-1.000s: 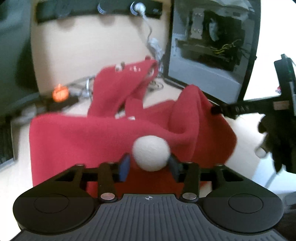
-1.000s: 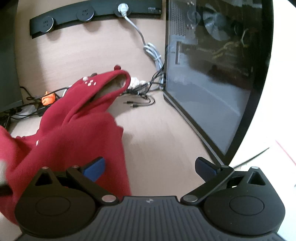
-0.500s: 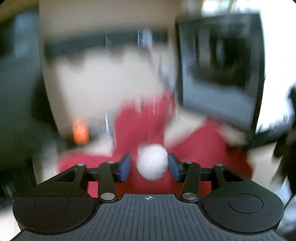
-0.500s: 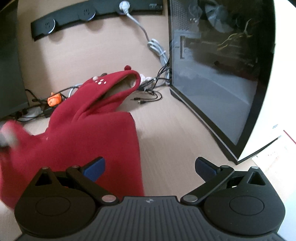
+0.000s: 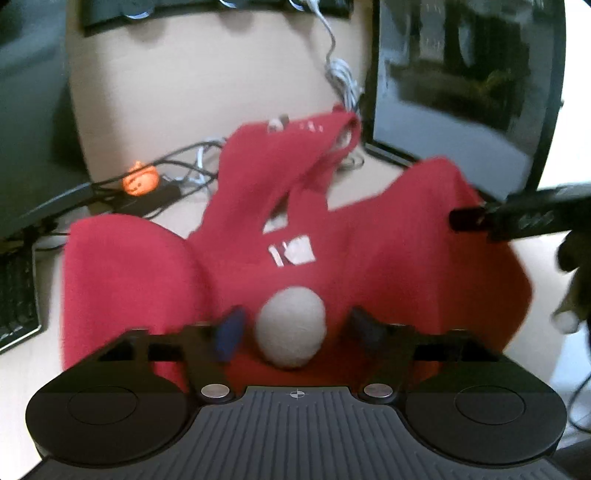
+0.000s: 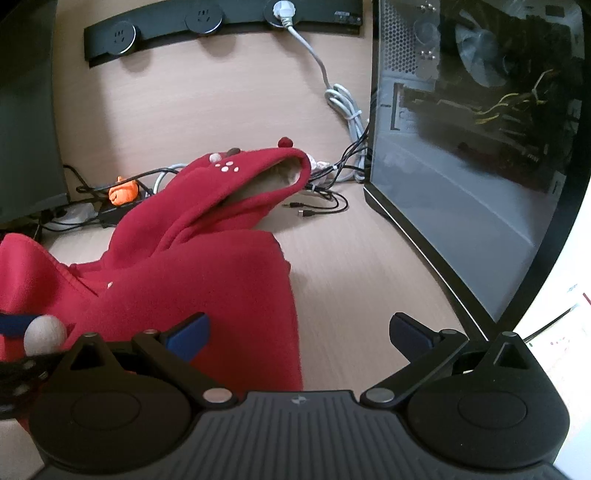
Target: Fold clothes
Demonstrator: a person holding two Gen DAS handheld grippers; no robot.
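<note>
A red hooded fleece garment [image 5: 388,258] lies spread on the wooden desk, its hood [image 6: 251,177] pointing toward the far wall. A white pompom [image 5: 291,326] on the garment sits between the fingers of my left gripper [image 5: 291,330]. A gap shows on both sides of the pompom, so the pads do not press it. My right gripper [image 6: 299,332] stands wide open at the garment's [image 6: 207,288] right edge, its left finger over the cloth and nothing gripped. In the left wrist view, the right gripper's finger [image 5: 517,218] reaches in beside the raised right fold.
A glass-sided computer case [image 6: 461,166] stands close on the right. Behind the hood lie cables [image 6: 340,110] and an orange pumpkin figure [image 6: 123,190]. A socket strip [image 6: 221,22] runs along the back wall. A monitor [image 6: 26,110] and keyboard [image 5: 14,302] are at left.
My left gripper's jaws have widened off the pompom. The garment's right side has come down and lies flatter on the desk. My right gripper has drawn back slightly, still open.
</note>
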